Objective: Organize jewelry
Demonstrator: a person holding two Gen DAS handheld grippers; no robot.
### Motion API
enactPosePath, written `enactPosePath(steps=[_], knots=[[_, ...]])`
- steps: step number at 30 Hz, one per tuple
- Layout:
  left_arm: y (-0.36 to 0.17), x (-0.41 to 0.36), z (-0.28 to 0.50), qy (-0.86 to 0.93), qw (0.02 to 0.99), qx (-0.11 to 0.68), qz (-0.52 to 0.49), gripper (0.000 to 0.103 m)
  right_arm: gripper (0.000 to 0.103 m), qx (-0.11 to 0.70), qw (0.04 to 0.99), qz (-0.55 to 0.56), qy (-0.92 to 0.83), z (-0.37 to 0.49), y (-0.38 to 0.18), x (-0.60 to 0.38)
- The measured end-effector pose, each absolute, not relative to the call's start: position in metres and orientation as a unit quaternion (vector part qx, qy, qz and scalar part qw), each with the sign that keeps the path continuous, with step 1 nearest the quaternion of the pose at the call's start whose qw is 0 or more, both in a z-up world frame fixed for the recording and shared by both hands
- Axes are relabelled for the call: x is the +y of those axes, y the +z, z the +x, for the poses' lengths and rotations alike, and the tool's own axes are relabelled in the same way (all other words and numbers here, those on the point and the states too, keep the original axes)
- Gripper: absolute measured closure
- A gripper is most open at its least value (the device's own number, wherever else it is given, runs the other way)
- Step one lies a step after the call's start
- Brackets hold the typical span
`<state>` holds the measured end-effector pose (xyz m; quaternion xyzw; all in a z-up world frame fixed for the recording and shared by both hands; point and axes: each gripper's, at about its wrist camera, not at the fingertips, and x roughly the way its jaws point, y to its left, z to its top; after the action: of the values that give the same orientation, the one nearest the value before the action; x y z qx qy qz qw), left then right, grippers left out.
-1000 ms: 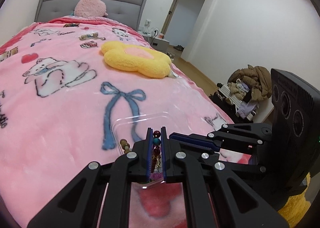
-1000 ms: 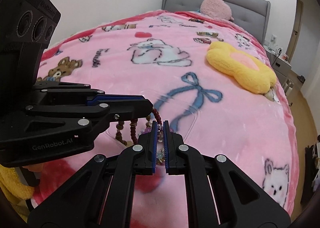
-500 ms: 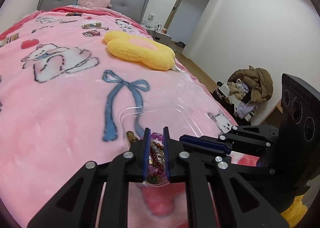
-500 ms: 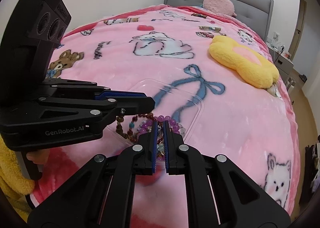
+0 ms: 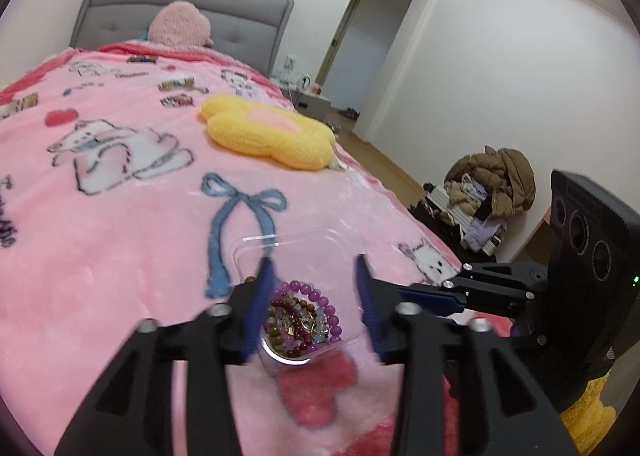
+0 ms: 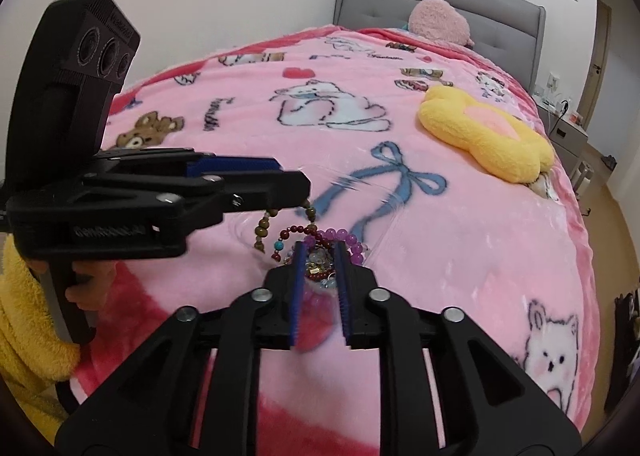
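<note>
Pink cartoon blanket (image 5: pixel 120 224) covers bed; script print on it unreadable. Clear plastic tray (image 5: pixel 296 244) near front edge, walls faint. Bead bracelets (image 5: pixel 304 320) heaped in tray's near corner, partly behind blue pads. Left gripper (image 5: pixel 314 296) jaws opening, blurred, straddling heap, nothing pinched. Right gripper (image 6: pixel 320 260) jaws opening slightly, narrow gap above beads; contact unclear. Lettering on left gripper's body blurred, looks like "GenRobot.AI".

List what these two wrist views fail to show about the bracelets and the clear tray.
- Left wrist view: left gripper fingers motion-blurred, jaws opening; they cover part of the bracelets.
- Right wrist view: right gripper, jaws opening, hides the pile's near side.
- Clear tray: rim faint, outline uncertain.
- Bracelet count: tangled, unclear.
</note>
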<state>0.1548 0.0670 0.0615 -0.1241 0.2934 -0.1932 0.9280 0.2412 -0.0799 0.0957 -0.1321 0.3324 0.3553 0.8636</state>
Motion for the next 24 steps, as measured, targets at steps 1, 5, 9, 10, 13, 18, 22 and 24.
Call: enactPosePath(steps=[1,5,9,10,13,18,22,24], knots=[[0.063,0.068,0.152,-0.188,0.931,0.286,-0.123,0.045,0.087,0.329,0.864,-0.131,0.358,0.238,0.097,-0.083],[0.068,0.07,0.128,-0.16,0.95,0.251,-0.099,0.028,0.06,0.302,0.874,-0.118,0.361,0.224,0.101,-0.099],[0.063,0.064,0.111,-0.142,0.959,0.238,-0.059,0.02,0.052,0.291,0.878,-0.101,0.367,0.218,0.096,-0.117],[0.062,0.061,0.108,-0.139,0.96,0.236,-0.047,0.019,0.048,0.286,0.88,-0.093,0.368,0.219,0.094,-0.122],[0.058,0.057,0.102,-0.136,0.963,0.231,-0.03,0.016,0.03,0.28,0.884,-0.069,0.368,0.222,0.089,-0.133],[0.054,0.057,0.101,-0.129,0.964,0.232,-0.025,0.01,0.008,0.256,0.895,-0.045,0.362,0.226,0.083,-0.149],[0.049,0.06,0.105,-0.125,0.963,0.236,-0.032,0.009,0.008,0.256,0.894,-0.029,0.368,0.234,0.078,-0.153],[0.046,0.061,0.106,-0.117,0.964,0.235,-0.037,0.008,0.008,0.262,0.891,-0.031,0.369,0.239,0.073,-0.152]])
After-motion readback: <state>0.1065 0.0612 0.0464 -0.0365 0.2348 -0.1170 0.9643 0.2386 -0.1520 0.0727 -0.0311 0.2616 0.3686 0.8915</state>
